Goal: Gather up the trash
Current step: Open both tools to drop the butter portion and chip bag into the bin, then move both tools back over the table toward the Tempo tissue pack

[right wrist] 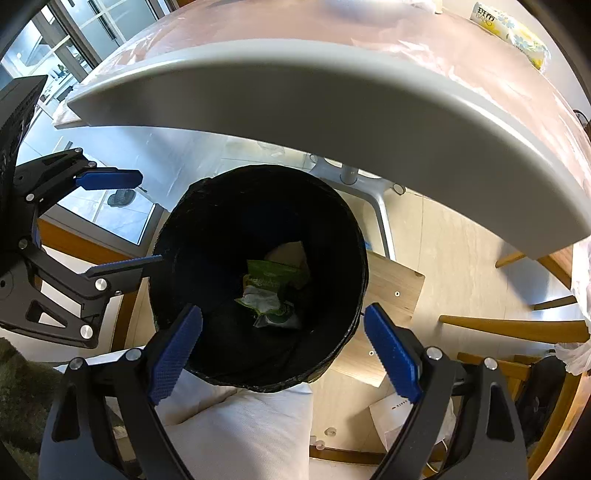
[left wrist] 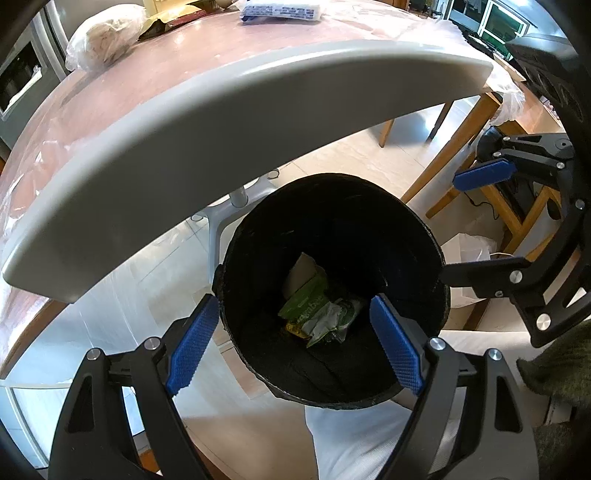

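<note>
A black-lined round trash bin (left wrist: 406, 229) stands on the floor below the table edge; it also shows in the right wrist view (right wrist: 207, 206). Green wrappers (left wrist: 314, 302) and a beige paper piece lie at its bottom, seen too in the right wrist view (right wrist: 273, 284). My left gripper (left wrist: 293, 343) is open and empty above the bin's near rim. My right gripper (right wrist: 282, 349) is open and empty above the bin's near rim. Each gripper shows in the other's view, open, at the bin's side: the right gripper (left wrist: 465, 221) and the left gripper (right wrist: 140, 218).
A grey-edged table (left wrist: 258, 96) with a pink plastic-covered top overhangs the bin. On it lie a bagged bundle (left wrist: 107, 35), a white-blue packet (left wrist: 280, 11) and a tissue pack (right wrist: 513, 31). Wooden chairs (left wrist: 461, 155) and a white cushion (right wrist: 240, 435) are nearby.
</note>
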{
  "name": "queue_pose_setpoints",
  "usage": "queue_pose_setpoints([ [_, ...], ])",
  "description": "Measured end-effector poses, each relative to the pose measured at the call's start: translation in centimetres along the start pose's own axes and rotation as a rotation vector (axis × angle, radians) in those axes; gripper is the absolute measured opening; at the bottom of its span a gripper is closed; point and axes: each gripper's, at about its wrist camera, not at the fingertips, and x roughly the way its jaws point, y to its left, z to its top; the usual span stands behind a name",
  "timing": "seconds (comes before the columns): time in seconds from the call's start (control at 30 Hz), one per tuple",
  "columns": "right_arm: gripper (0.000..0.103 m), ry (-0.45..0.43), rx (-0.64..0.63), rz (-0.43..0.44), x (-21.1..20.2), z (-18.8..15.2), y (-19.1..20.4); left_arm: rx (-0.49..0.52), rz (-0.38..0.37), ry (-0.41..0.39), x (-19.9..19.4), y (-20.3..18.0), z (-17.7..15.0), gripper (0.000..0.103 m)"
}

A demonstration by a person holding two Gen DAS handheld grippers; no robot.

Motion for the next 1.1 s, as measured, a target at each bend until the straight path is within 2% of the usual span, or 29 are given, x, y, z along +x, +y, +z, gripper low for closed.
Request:
queue_pose_setpoints([
  [0.5, 0.088, 0.003, 0.003, 0.015, -0.4, 0.1, -0.3, -0.003, 0.004, 0.007, 0.1, 0.0, 0.0, 0.086],
  [0.6, 0.088, -0.006, -0.003, 0.037, -1.4, 0.0, -0.1, -0.005, 0.003, 0.005, -0.6, -0.2, 0.0, 0.086],
  [0.7, 0.088, -0.043, -0.032, 0.049, -4.6, -0.3, 0.3, 0.009, 0.006, -0.013, -2.7, -0.4, -0.1, 0.086],
  [0.8, 0.088, -0.110, -0.070, 0.052, -8.0, -0.2, 0.7, 0.040, -0.011, -0.066, -6.2, -0.6, -0.1, 0.086],
  [0.83, 0.092, -0.148, -0.084, 0.033, -9.5, 0.1, 0.7, 0.053, -0.017, -0.091, -7.6, -0.6, 0.0, 0.086],
  [0.87, 0.094, -0.189, -0.092, 0.010, -10.7, 0.5, 0.6, 0.062, -0.024, -0.123, -9.1, -0.5, 0.2, 0.088],
  [0.93, 0.099, -0.261, -0.092, -0.034, -12.5, 1.6, 0.1, 0.065, -0.026, -0.192, -11.4, 0.1, 0.9, 0.098],
  [1.03, 0.099, -0.341, -0.067, -0.102, -13.3, 4.4, -1.2, 0.014, 0.016, -0.298, -13.4, 2.5, 3.2, 0.101],
  [1.1, 0.099, -0.360, -0.047, -0.126, -12.6, 6.5, -2.0, -0.050, 0.045, -0.330, -13.4, 4.7, 5.3, 0.101],
])
